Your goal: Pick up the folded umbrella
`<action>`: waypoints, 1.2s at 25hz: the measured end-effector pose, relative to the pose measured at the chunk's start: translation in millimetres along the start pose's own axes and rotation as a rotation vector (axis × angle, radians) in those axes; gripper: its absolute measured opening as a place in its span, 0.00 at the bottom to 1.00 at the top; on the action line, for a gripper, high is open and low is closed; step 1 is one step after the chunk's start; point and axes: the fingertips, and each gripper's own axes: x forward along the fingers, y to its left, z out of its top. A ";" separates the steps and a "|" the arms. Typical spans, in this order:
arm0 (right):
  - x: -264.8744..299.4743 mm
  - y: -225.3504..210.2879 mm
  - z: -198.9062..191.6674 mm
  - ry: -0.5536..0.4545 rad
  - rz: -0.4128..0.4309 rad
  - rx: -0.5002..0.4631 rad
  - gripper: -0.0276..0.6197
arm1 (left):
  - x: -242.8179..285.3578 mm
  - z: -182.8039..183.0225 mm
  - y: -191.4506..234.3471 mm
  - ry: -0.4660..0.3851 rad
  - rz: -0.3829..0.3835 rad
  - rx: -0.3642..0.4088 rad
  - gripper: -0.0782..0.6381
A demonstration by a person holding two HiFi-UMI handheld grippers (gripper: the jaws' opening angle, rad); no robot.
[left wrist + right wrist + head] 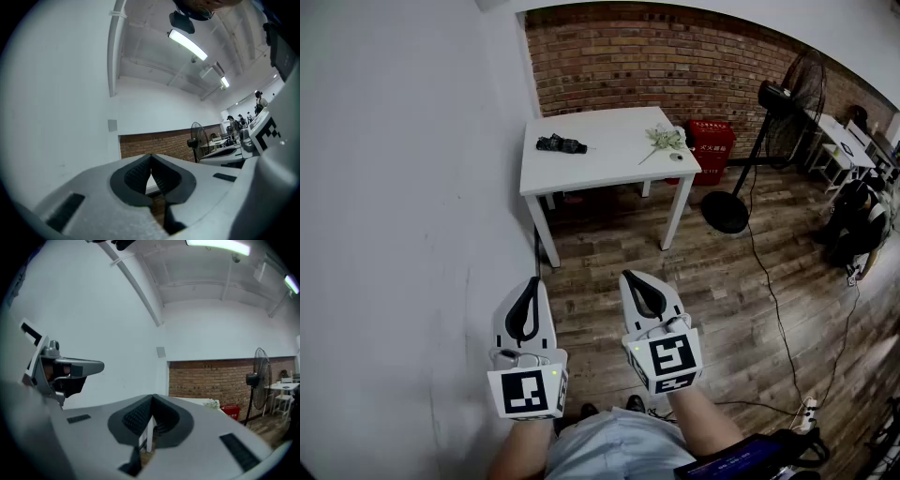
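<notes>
The folded black umbrella lies on the left part of a white table that stands against the brick wall, well ahead of me. Both grippers hang side by side over the wooden floor, far short of the table. My left gripper is shut with nothing between its jaws; its tips meet in the left gripper view. My right gripper is also shut and empty, tips together in the right gripper view. The umbrella does not show in either gripper view.
A bunch of pale flowers lies at the table's right end. A red crate stands behind the table, and a black pedestal fan with a trailing cable to its right. A white wall runs close on my left.
</notes>
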 end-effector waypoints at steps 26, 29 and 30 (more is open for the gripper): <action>-10.8 -35.8 -10.9 -0.013 0.089 0.056 0.53 | 17.6 -3.5 -46.0 0.044 -0.001 0.023 0.12; -14.8 -47.2 -13.1 -0.011 0.092 0.051 0.52 | 22.7 -2.5 -57.8 0.046 0.004 0.024 0.12; -15.9 -50.3 -13.6 -0.012 0.094 0.049 0.52 | 24.1 -2.5 -61.2 0.046 0.006 0.024 0.12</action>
